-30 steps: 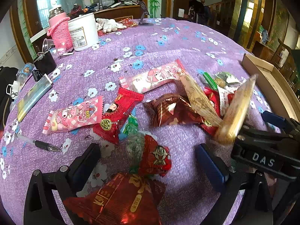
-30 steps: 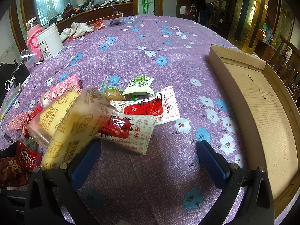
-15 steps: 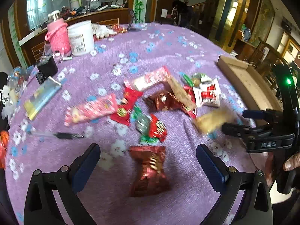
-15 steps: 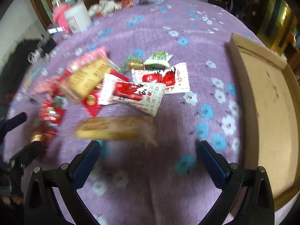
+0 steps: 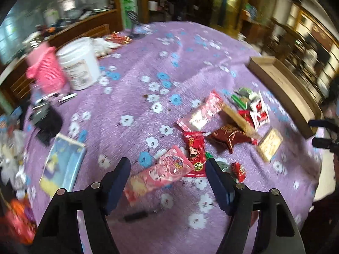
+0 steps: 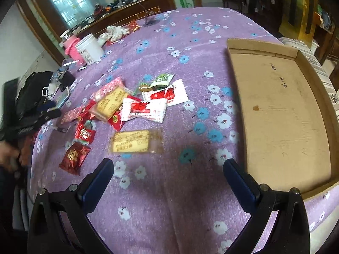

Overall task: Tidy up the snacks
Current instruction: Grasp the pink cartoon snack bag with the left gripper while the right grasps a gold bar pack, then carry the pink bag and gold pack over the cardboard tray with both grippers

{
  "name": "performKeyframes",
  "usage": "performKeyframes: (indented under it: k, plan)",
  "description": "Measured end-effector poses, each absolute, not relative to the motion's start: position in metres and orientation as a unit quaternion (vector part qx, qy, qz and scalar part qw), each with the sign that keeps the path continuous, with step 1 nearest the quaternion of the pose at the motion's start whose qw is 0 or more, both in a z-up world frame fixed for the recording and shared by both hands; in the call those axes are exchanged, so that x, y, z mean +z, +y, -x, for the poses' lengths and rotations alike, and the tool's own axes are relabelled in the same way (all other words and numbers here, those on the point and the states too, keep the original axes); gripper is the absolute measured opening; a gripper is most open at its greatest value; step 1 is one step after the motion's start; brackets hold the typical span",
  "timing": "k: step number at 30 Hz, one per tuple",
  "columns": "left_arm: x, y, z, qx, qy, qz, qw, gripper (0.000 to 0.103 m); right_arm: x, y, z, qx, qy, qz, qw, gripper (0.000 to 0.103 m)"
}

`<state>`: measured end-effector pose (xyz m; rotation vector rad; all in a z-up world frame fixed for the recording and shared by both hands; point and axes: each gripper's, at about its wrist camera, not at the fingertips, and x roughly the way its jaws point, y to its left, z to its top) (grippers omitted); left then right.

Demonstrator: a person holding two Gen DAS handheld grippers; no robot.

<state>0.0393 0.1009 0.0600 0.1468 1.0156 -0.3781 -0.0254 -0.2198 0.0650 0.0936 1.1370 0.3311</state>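
Note:
Snack packets lie in a loose heap on the purple flowered cloth. My left gripper (image 5: pixel 168 182) hovers over a pink packet (image 5: pixel 161 173) that shows between its fingers. Its jaws are closing and the pads are not touching it. Beside it lie a red packet (image 5: pixel 195 150) and a dark red one (image 5: pixel 228 136). My right gripper (image 6: pixel 169 180) stands open and empty above the cloth. Just beyond its tips a tan cracker packet (image 6: pixel 135 141) lies flat, apart from the heap of white-and-red packets (image 6: pixel 146 110). The cardboard tray (image 6: pixel 275 105) is to its right, with nothing in it.
A white tub (image 5: pixel 78 69) and a pink-sleeved bottle (image 5: pixel 45 69) stand at the far left. A blue and yellow flat pack (image 5: pixel 63 169) and a black pen (image 5: pixel 135 216) lie near the left gripper. A person's hand (image 6: pixel 8 154) shows at the left edge.
The right gripper let go of the tan cracker packet, which now lies flat on the cloth, and rose. The left gripper rose and swung left to the pink packet, its jaws narrower.

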Motion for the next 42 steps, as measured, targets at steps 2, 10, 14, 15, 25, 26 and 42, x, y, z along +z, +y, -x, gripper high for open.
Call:
performKeyframes:
  k: [2, 10, 14, 15, 25, 26, 42]
  plan:
    - [0.054, 0.103, -0.048, -0.194, 0.488, -0.08, 0.847, 0.076, 0.067, -0.22, 0.029, 0.156, 0.536, -0.039, 0.829, 0.103]
    - [0.031, 0.108, -0.053, -0.244, 0.524, -0.061, 0.814, 0.054, 0.066, -0.228, 0.035, 0.163, 0.541, -0.05, 0.824, 0.103]
    - [0.025, 0.098, -0.042, -0.238, 0.535, -0.06, 0.808, 0.042, 0.065, -0.223, 0.033, 0.182, 0.545, -0.054, 0.817, 0.102]
    - [0.022, 0.093, -0.037, -0.234, 0.541, -0.064, 0.805, 0.04, 0.065, -0.219, 0.032, 0.191, 0.546, -0.051, 0.814, 0.102]
    - [0.016, 0.069, -0.016, -0.185, 0.536, -0.114, 0.816, 0.032, 0.065, -0.167, -0.002, 0.308, 0.55, 0.077, 0.773, 0.073]
    - [0.017, 0.068, -0.015, -0.181, 0.536, -0.112, 0.817, 0.031, 0.062, -0.163, -0.007, 0.315, 0.55, 0.094, 0.768, 0.072]
    - [0.043, 0.061, 0.031, -0.166, 0.51, -0.021, 0.844, 0.03, 0.019, -0.107, -0.046, 0.436, 0.565, 0.27, 0.647, 0.065]
